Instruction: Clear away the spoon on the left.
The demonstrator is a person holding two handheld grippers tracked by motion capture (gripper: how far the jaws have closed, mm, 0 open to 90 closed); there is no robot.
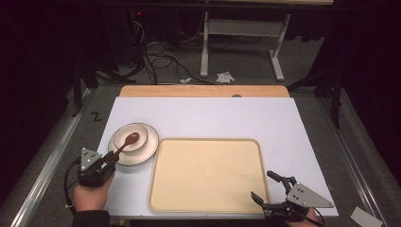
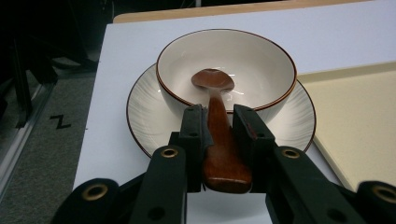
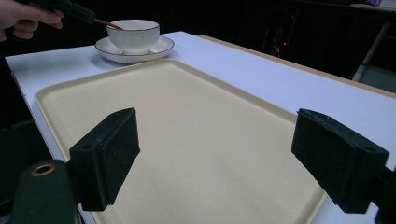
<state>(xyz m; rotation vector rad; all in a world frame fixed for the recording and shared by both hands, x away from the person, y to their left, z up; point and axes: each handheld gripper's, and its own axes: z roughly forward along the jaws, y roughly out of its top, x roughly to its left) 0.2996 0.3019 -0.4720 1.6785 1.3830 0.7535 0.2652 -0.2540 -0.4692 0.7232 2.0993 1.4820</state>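
Spoon (image 2: 219, 116) first: it is brown and wooden, its bowl resting inside the white bowl (image 2: 226, 70) while its handle slants out over the rim toward the lower centre of the left gripper view. The left gripper (image 2: 218, 122) has its 2 black jaws pressed against either side of that handle, clamping it. In the high view the same gripper (image 1: 109, 159) sits at the lower left of the frame, held by a hand (image 1: 90, 196) entering from the bottom edge, with the spoon (image 1: 126, 143) running up and right from it into the bowl (image 1: 131, 136).

The bowl has a thin dark rim line and stands on a white plate (image 1: 144, 156) with a matching edge, left of centre in the high view. Just beside the plate, to its right, lies a large cream tray (image 1: 208, 175), its surface bare, filling the lower middle of the frame. Both rest on a white sheet (image 1: 213, 116) covering the table.

The right gripper (image 1: 266, 187) is at the lower right of the high view, over the tray's near right corner. In the right gripper view its 2 jaws stand wide apart with nothing between them, the tray (image 3: 187, 140) stretching beyond, and the bowl (image 3: 133, 33) on its plate (image 3: 163, 46) at the upper left.
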